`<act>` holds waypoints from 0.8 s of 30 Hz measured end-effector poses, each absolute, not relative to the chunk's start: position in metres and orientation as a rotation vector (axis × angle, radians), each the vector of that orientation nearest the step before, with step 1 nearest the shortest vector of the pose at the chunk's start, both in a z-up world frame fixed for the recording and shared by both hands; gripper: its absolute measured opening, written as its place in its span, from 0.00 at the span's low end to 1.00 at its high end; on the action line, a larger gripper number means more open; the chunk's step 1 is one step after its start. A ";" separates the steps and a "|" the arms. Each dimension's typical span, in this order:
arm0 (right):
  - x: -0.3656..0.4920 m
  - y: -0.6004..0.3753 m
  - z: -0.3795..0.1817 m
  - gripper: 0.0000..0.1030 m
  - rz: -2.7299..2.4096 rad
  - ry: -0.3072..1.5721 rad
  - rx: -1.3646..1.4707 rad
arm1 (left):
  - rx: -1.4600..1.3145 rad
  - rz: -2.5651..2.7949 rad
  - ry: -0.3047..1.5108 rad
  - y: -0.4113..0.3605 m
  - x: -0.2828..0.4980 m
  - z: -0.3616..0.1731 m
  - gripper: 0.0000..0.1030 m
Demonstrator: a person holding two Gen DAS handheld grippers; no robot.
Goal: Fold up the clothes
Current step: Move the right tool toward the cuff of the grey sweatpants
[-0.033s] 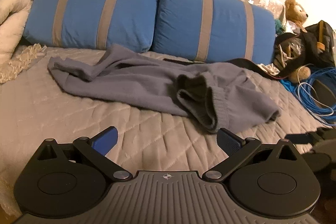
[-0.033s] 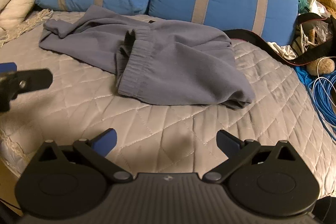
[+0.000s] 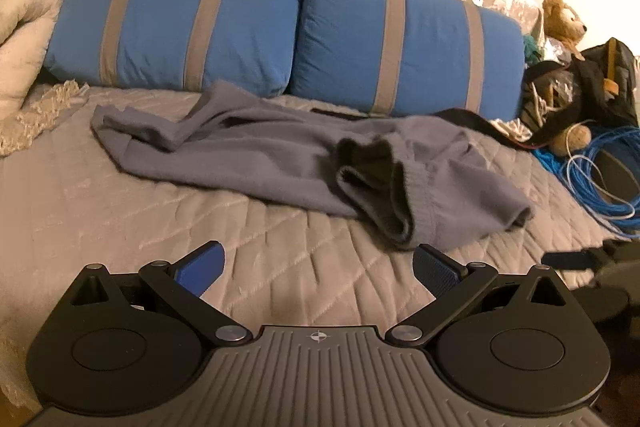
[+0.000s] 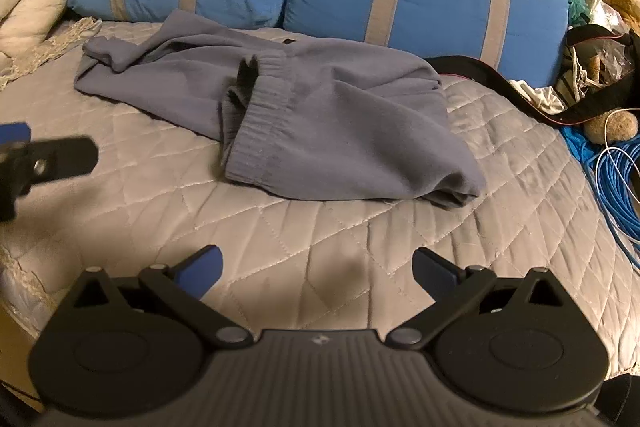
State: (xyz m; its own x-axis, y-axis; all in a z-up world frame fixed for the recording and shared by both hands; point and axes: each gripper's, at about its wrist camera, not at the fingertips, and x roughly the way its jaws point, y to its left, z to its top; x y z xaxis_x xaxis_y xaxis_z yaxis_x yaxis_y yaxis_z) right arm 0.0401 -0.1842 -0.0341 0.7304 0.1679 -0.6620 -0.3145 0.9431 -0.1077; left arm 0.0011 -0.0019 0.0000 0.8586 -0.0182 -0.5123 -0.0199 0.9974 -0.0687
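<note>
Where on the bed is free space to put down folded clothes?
Bare quilt lies between the grippers and the grey sweatpants, and left of them toward the blankets. The right edge is crowded with blue cable and bags.

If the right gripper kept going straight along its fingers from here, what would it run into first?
Most likely the crumpled grey-blue sweatpants lying on the quilted grey bedspread, near their ribbed waistband. The right gripper is open with only bare quilt ahead; if angled low, it could touch the bedspread first.
</note>
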 end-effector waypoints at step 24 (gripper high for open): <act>0.047 -0.177 -0.032 1.00 0.298 0.583 -0.268 | -0.114 0.106 0.645 -0.043 0.035 0.014 1.00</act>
